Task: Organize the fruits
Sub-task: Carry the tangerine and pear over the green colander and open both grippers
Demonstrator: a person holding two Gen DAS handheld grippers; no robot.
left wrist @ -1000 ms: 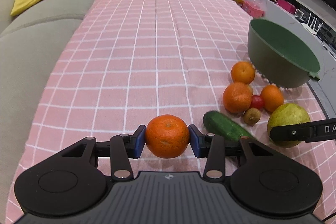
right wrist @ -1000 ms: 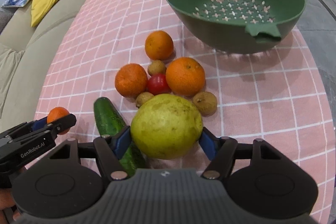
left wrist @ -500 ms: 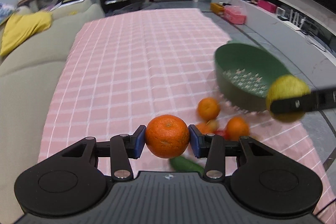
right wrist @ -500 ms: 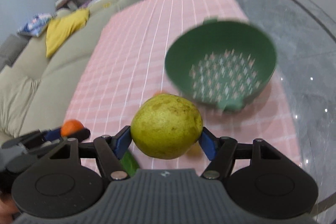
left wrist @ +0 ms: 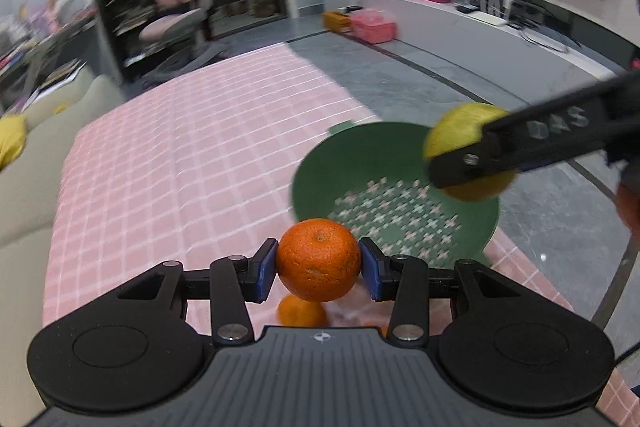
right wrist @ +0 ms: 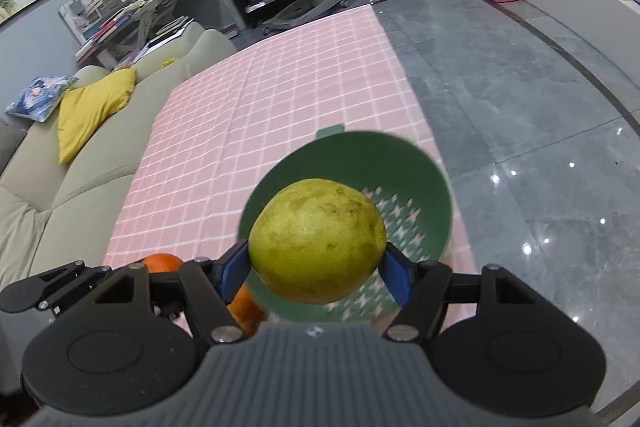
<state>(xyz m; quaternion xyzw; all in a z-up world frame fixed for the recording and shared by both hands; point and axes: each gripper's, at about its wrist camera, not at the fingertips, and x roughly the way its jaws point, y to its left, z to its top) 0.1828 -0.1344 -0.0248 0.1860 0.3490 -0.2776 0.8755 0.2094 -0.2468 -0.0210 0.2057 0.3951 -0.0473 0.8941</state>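
My left gripper [left wrist: 319, 269] is shut on an orange tangerine [left wrist: 319, 259] and holds it in the air at the near left rim of the green colander [left wrist: 320, 171]. My right gripper [right wrist: 316, 269] is shut on a large yellow-green pear [right wrist: 317, 239] and holds it above the colander [right wrist: 408, 163]. The pear also shows in the left wrist view [left wrist: 460, 131], over the colander's right side, with the right gripper's finger [left wrist: 532, 143] across it. The tangerine [right wrist: 160, 262] and the left gripper show at the lower left of the right wrist view.
The pink checked tablecloth [left wrist: 180, 155] covers the table. An orange [left wrist: 302, 311] lies on the cloth below the held tangerine; another orange [right wrist: 244, 307] peeks out under my right gripper. A beige sofa [right wrist: 60, 187] with a yellow cushion [right wrist: 92, 107] runs along the left. Grey floor lies to the right.
Both grippers have risen from the table with their fruit and moved forward to the colander. The fruit pile has dropped out of sight below them.
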